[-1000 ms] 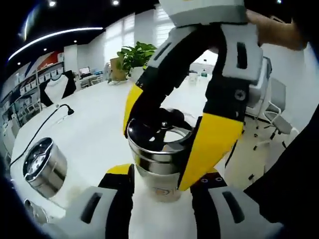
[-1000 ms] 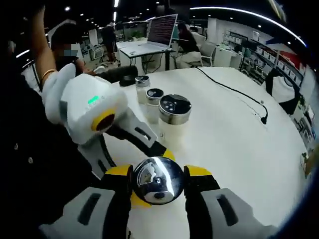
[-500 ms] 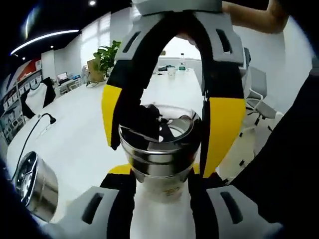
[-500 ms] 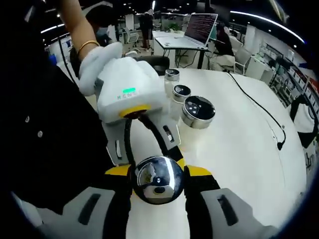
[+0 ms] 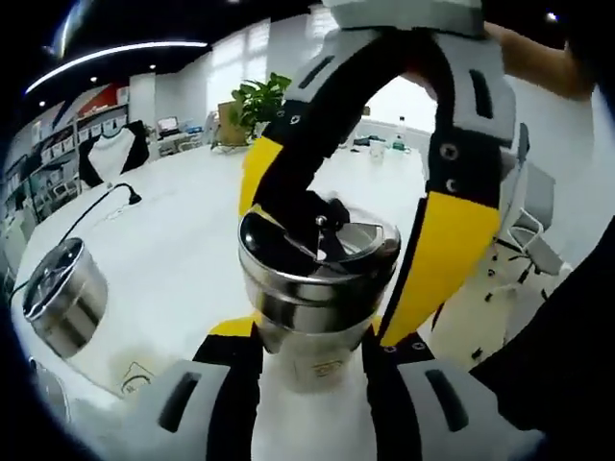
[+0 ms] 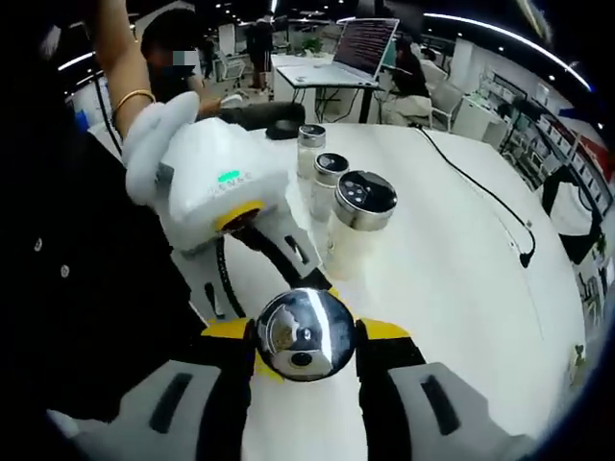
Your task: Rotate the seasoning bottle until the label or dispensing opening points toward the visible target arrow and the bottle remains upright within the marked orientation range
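Steel-capped, the seasoning bottle (image 5: 317, 288) stands upright on the white table (image 5: 173, 250), with your left gripper (image 5: 309, 357) clamped on its glass body. Your right gripper (image 6: 306, 348) grips the shiny cap (image 6: 306, 334) from above, and three more bottles (image 6: 351, 226) stand nearby.

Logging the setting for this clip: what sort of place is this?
Most likely an open-plan office: a long white table, an open laptop on a desk behind, office chairs, a potted plant, and shelving along the wall.
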### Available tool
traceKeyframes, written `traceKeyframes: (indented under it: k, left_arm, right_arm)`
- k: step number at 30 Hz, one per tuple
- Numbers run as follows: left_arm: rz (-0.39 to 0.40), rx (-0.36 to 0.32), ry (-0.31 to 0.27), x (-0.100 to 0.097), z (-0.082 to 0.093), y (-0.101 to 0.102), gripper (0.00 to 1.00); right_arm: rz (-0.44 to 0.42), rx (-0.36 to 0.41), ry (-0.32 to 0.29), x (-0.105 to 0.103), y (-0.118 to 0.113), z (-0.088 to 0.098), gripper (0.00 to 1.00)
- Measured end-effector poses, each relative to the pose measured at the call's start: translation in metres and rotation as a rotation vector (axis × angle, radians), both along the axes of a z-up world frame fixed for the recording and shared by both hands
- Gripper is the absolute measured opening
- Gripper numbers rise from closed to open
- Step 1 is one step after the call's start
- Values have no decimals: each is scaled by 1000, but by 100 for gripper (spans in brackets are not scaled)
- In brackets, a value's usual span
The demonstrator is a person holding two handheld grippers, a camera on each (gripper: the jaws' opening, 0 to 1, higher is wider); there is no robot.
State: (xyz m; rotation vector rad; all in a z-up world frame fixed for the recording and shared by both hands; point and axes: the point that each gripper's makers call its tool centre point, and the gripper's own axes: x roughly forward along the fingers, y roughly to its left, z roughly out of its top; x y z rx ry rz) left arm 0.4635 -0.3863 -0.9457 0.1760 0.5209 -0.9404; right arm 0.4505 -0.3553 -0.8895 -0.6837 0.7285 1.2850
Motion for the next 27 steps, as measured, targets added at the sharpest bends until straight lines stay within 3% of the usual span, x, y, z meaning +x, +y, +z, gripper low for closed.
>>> traceKeyframes:
  k: [3,7,12,14,16,20,24,27]
  left_arm:
    - [81,-17,0,1,0,3,43]
    - [116,-13,-34,0,0,5,43]
    - [127,32,-71,1,-2,5,43]
    - [130,37,-72,2,-2,6,43]
    - [130,35,-65,2,-2,6,43]
    - [48,118,-129,1,-2,12,44]
    - [14,124,-133,-6,3,22,44]
    - [-7,136,-143,-14,8,35,44]
  right_arm:
    - [-10,-3,-12,-1,-1,0,41]
    - [-54,1,-34,4,-2,0,41]
    - [-195,55,49,8,2,3,40]
    - [-221,65,122,1,4,1,39]
    - [-250,71,100,7,5,1,38]
    - [-258,76,96,7,7,0,37]
    - [-225,46,91,8,7,0,37]
    - [-151,27,76,9,8,0,37]
